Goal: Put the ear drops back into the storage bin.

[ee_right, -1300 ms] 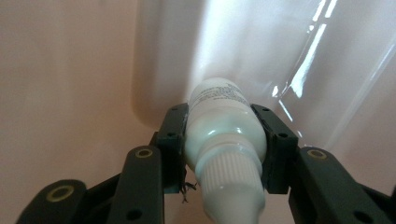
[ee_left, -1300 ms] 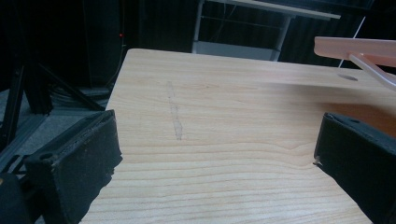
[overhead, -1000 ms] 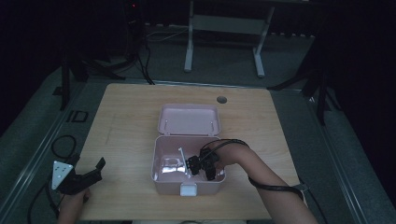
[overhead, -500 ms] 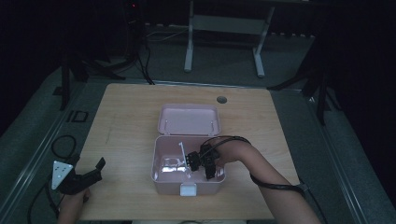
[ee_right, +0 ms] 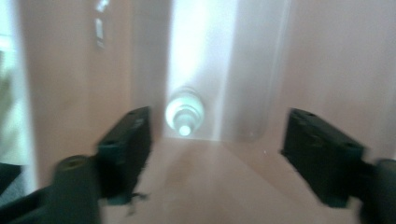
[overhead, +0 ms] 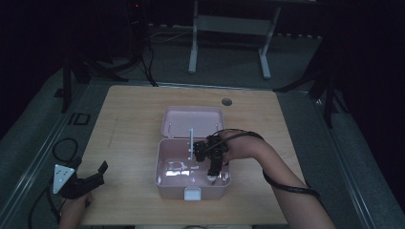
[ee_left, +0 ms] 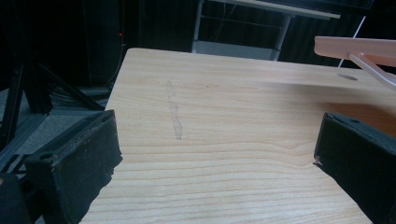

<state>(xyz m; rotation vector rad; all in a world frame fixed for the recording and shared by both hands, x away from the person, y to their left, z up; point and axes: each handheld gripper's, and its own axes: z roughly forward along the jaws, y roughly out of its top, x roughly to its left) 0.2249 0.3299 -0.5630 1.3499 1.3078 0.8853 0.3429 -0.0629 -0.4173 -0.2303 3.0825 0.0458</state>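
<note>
I sit at a light wooden table [overhead: 133,119] with a round grommet hole [overhead: 227,101] near its far edge and a faint grey streak [ee_left: 174,114] on its left half. The room around me is dark; light falls mostly on the tabletop. Grey floor [overhead: 296,62] runs beyond the table. Farther back stands a pale metal desk frame [overhead: 228,26] on two feet. Black cables [overhead: 143,57] and dark stands crowd the far left, where a tiny red light [overhead: 137,5] glows.
</note>
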